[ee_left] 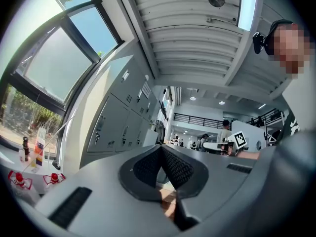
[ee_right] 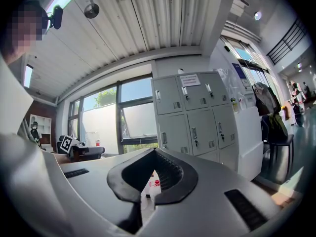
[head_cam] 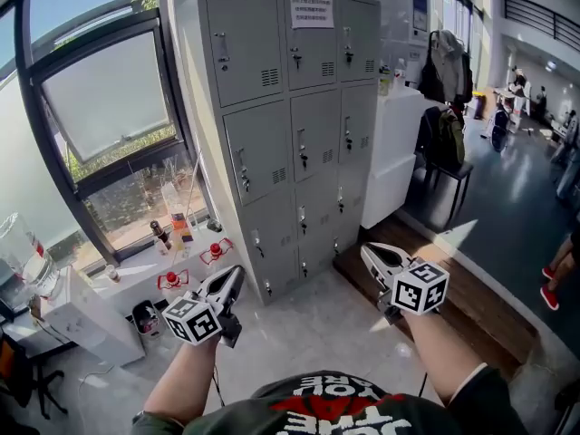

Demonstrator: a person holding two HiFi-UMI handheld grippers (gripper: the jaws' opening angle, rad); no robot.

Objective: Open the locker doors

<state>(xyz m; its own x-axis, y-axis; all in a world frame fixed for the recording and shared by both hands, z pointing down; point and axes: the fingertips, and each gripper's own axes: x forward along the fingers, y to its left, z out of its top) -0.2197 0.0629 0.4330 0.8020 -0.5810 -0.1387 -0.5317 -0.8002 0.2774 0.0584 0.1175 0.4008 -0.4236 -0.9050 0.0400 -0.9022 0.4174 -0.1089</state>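
The grey locker cabinet (head_cam: 294, 125) stands ahead, three columns wide, and every door that I can see is shut, each with a small latch handle (head_cam: 303, 159). A paper notice (head_cam: 311, 11) is stuck on the top middle door. My left gripper (head_cam: 236, 277) hovers low in front of the cabinet's left corner, apart from it, jaws together on nothing. My right gripper (head_cam: 368, 252) is held near the cabinet's lower right, also shut and empty. The left gripper view has the lockers (ee_left: 121, 127) to the left of the closed jaws. In the right gripper view the lockers (ee_right: 193, 115) rise beyond the closed tips.
A large window (head_cam: 100, 116) and a sill with bottles (head_cam: 179, 229) lie left of the cabinet. A white box (head_cam: 82, 320) stands at the lower left. Right of the lockers are a white counter (head_cam: 394, 148), a chair with bags (head_cam: 446, 143) and a wooden platform (head_cam: 471, 302).
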